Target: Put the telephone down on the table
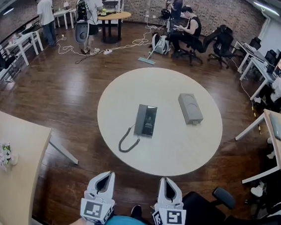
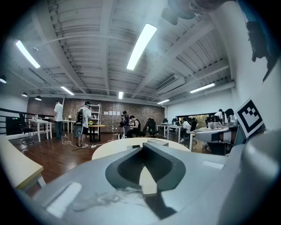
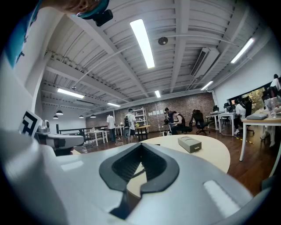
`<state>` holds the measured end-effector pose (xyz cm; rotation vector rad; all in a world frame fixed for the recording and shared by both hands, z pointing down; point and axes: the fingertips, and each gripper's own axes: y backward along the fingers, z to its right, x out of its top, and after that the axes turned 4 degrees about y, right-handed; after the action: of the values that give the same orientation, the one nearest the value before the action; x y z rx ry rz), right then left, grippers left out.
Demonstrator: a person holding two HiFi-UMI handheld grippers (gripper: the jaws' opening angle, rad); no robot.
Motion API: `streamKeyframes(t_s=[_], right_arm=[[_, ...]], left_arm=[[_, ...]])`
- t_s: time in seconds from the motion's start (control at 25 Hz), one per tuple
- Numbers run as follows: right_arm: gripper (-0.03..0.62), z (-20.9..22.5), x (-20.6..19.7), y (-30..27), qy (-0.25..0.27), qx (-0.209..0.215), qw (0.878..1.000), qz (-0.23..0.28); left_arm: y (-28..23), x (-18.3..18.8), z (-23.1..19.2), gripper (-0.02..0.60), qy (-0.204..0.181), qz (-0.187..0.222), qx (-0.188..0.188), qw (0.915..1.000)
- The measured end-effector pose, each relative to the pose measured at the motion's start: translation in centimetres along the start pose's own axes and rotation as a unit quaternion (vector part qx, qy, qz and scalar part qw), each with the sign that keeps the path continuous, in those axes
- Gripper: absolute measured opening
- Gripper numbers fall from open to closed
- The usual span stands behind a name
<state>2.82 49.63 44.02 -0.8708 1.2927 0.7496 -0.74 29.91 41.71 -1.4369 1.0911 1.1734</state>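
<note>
round pale table [image 1: 191, 150] in the middle of a big office, dark wood floor [image 1: 57, 96], brick wall [image 1: 211, 7] at the back, a few people [image 1: 90, 9] around the desks over there. the telephone [image 1: 145, 120] lies flat near the table's centre, curly cord [image 1: 128, 142] trailing toward the near edge, and a grey box [image 1: 190, 108] sits near it. the left gripper [image 1: 105, 176] and right gripper [image 1: 167, 182] hang off the near edge, well apart from the telephone, both pinched together with nothing in them.

Count: 1 round tabletop [image 1: 176, 151], 1 telephone [image 1: 145, 120] with 1 coiled cord [image 1: 127, 142], 1 grey box [image 1: 190, 108]. 2 claws: left claw [image 1: 105, 173], right claw [image 1: 167, 180]. At least 4 people [image 1: 89, 6] at back.
</note>
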Motion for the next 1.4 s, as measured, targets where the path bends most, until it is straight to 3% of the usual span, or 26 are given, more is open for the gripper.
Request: streamKeyframes(t_s=[0.28,0.64,1.0,1.4], right_arm=[[-0.006,3.5,0.5,-1.1,0.006,0.023,1.0,0.004],[-0.006,4.1,0.8,-4.0,0.016,0.025,1.0,-0.004],[-0.006,2.8,0.2,-10.7,0.024,-0.012,0.999,-0.024],[-0.006,0.4,2.2,-19.1,0.034,-0.057,0.997,-0.032]], left_arm=[[-2.4,0.6,3.5,0.012,-0.01,0.016,0.007,0.9998],[-5.6,2.5,1.6,0.012,-0.003,0.037,0.011,0.9993],[-12.3,2.1,-4.5,0.012,0.007,0.041,-0.036,0.9985],[-17.3,3.5,-10.9,0.012,0.023,0.038,-0.091,0.9949]])
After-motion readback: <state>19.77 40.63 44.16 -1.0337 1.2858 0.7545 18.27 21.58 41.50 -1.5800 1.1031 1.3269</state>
